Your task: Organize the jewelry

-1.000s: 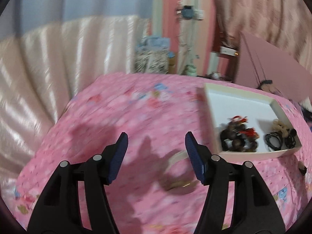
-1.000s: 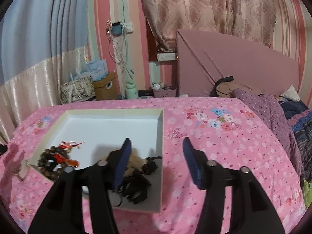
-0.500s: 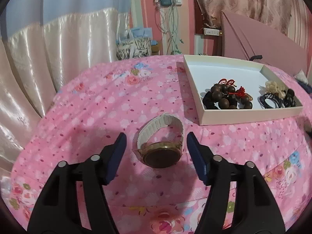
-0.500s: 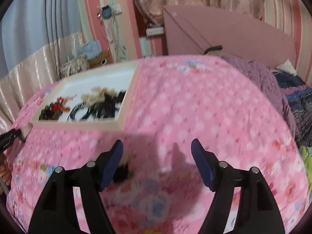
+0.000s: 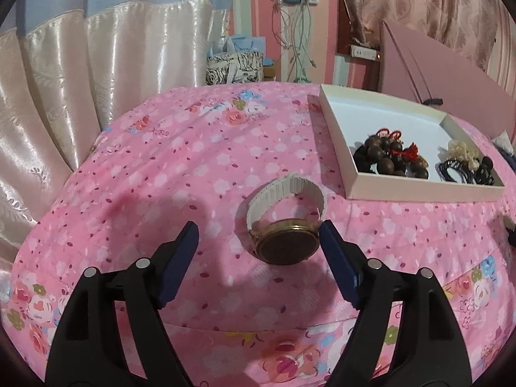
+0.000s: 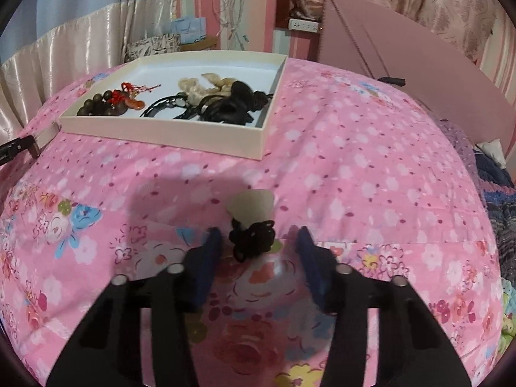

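A watch (image 5: 283, 225) with a gold case and a white band lies on the pink floral bedspread. My left gripper (image 5: 258, 242) hangs just over it, jaws opening, with the watch between them and the pads clear of it. A black hair tie with a pale ornament (image 6: 253, 225) lies on the bedspread in front of the white tray (image 6: 161, 132). My right gripper (image 6: 258, 237) straddles it, jaws closing, pads not touching it. The tray (image 5: 351, 174) holds a brown bead bracelet (image 5: 383, 158) with red cord and several black hair ties (image 6: 219, 103).
A pink headboard (image 6: 403, 58) stands behind the bed on the right, and satin curtains (image 5: 96, 74) hang on the left. Bags (image 5: 235, 64) sit past the far edge. The bedspread rounds off and falls away toward me.
The left gripper sank toward the watch and its jaws widened. The right gripper moved from over the tray down to the bedspread in front, around the hair tie, and its jaws narrowed.
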`<state>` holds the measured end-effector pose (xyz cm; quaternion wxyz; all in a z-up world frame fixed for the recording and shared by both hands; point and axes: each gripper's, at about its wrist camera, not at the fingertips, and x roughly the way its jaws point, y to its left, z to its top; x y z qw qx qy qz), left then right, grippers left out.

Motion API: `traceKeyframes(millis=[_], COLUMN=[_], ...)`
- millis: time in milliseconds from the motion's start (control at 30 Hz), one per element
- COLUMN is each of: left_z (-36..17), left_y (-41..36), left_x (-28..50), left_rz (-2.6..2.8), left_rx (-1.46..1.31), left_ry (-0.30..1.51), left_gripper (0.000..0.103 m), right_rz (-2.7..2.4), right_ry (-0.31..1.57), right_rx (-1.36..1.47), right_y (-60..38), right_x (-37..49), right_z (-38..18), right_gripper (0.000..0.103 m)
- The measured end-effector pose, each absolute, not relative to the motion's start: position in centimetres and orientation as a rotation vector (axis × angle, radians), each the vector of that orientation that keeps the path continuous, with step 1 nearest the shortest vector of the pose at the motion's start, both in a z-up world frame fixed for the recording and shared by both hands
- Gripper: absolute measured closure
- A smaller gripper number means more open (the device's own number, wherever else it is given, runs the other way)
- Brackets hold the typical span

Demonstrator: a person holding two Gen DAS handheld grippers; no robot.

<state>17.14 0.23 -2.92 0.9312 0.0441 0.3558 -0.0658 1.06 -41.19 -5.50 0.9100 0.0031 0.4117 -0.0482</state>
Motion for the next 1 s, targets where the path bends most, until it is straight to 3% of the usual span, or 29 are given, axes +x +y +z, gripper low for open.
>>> traceKeyframes(millis=[33, 133, 767, 833, 900, 1000], left_z=[-3.0, -3.1, -4.6, -4.6, -4.7, -4.7], left_y=[0.2, 0.1, -2.0, -1.9, -1.9, -2.2], left_x=[17.2, 17.4, 19.7, 19.9, 20.1, 19.8], left_rz=[-0.136, -0.149, -0.156, -0.156, -0.178, -0.192], left_rx=[0.091, 0.091, 0.186, 0.172, 0.161, 0.175], left_ry=[0.731, 0.746, 0.849, 0.851, 0.860, 0.851], left_gripper=[0.026, 0.026, 0.026, 0.030, 0.044, 0.052], right_rz=[-0.091, -0.072, -0.080, -0.078, -0.079, -0.078], right_ry=[0.847, 0.848, 0.848, 0.848, 0.848, 0.847], right_rx=[0.008, -0.002, 0.014, 0.017, 0.018, 0.016], right_y=[-41.2, -40.9, -41.2, -41.2, -41.2, -41.2], right_x=[1.0, 1.2, 1.6, 1.6, 1.6, 1.6], right_z=[-5.5, -5.5, -5.5, -5.5, -5.5, -5.5], right_gripper=[0.074, 0.079, 0.078, 0.078, 0.079, 0.079])
